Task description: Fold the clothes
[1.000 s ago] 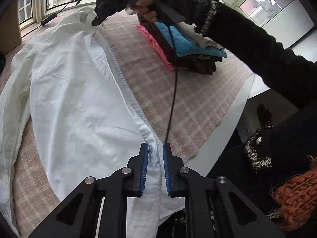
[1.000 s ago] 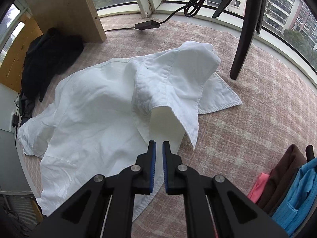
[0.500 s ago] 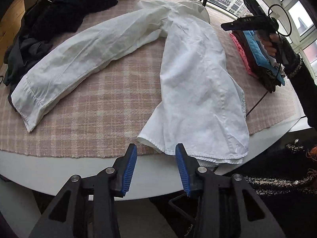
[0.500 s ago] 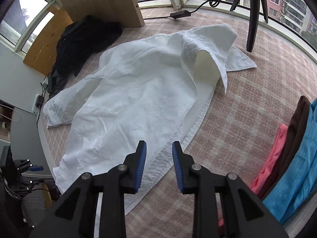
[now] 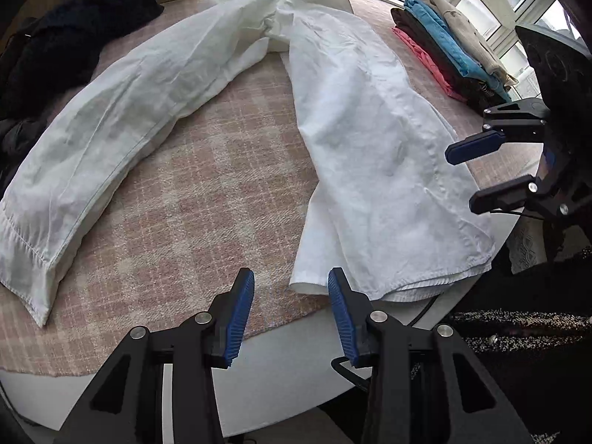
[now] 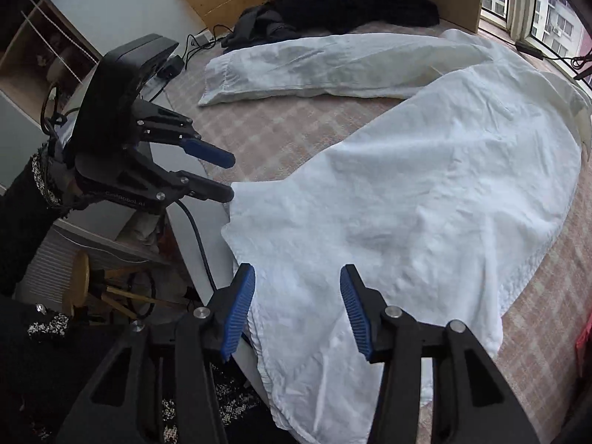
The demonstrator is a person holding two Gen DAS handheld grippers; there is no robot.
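We bring both claws, left gripper (image 5: 291, 309) and right gripper (image 6: 298, 305), jaws apart and empty, squarely onto the white shirt (image 5: 370, 140) hem corners.

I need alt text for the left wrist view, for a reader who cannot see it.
A white shirt lies spread on a pink checked cloth, one sleeve stretched out to the left. The open left tool hovers near its hem, and the right tool, also open, enters from the right. Folded clothes are stacked behind.
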